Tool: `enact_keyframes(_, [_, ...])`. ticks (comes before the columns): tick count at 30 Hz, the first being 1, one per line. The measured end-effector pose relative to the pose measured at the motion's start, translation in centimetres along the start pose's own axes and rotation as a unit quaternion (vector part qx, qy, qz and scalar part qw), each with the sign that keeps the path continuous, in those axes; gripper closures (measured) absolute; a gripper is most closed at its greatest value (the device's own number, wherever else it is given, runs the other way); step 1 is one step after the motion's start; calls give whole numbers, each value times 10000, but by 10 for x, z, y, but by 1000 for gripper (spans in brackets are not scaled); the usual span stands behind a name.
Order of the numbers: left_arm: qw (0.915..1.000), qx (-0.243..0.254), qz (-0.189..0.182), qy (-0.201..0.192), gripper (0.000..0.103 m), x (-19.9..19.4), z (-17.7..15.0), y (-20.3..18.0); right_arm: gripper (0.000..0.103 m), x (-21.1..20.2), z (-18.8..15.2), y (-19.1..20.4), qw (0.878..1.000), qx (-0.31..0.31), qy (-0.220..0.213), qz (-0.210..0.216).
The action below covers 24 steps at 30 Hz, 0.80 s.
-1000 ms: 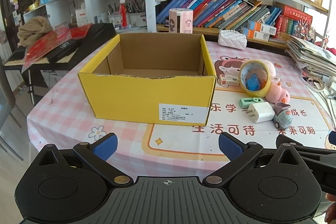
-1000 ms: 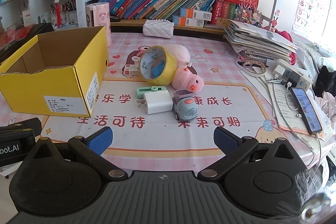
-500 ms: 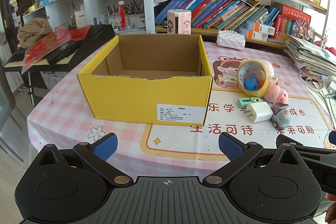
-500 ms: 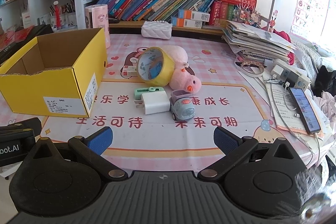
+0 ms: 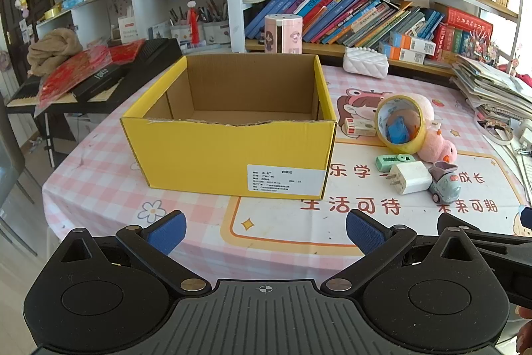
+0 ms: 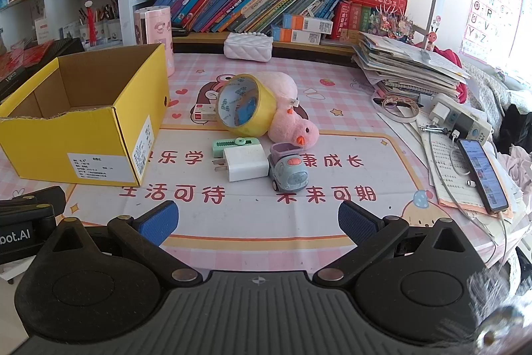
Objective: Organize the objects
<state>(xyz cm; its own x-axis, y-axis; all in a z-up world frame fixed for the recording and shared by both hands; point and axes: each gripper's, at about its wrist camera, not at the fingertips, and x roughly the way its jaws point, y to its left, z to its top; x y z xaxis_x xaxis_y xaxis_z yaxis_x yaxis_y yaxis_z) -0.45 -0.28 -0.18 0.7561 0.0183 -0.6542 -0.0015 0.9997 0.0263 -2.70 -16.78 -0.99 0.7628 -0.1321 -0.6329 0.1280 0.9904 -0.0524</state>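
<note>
Nearest: left gripper [image 5: 264,227] and right gripper [image 6: 256,222] both hang over the near edge of the tabletop [image 6: 252,215], jaws wide apart, nothing between them.

Middle ground: the loose items sit in a tight cluster right of the yellow box [image 5: 232,135]. White charger [image 6: 244,162] touches the toy car [image 6: 288,172] and lies just beside the green clip [image 6: 234,143]. Behind them, the tape roll [image 6: 244,108] stands tilted on edge, leaning against the pink plush duck [image 6: 289,118]; a small carton [image 6: 204,113] lies at its left. The box appears empty, so sorting looks not yet begun.

Far: white quilted pouch [image 6: 247,45], paper stack [image 6: 409,69], bookshelves.

Risks, as judged: closing on the charger may nudge the car, which could roll. Lifting the duck removes the roll's support; it may topple or roll off. The phone [image 6: 480,173] and its cables lie near the right edge and could be snagged.
</note>
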Motion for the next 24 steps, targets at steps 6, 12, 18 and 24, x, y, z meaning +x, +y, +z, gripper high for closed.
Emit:
enact_keyframes(6, [10000,3,1,5,0,0,0,0,0,-1,1,2,10000,-3,0,5])
enact_keyframes(12, [10000,20,7,53,0,2,-2,-4,0,1,0,-8,10000,16,32,19])
enact_keyframes(18, [10000,21,2,79,0,4,-1,-3,0,4,-1,-7,10000,-6,63,6])
enact_keyframes(24, [10000,23,2,86,0,5,0,-3,0,3,1,-3,10000,-42,51,-25])
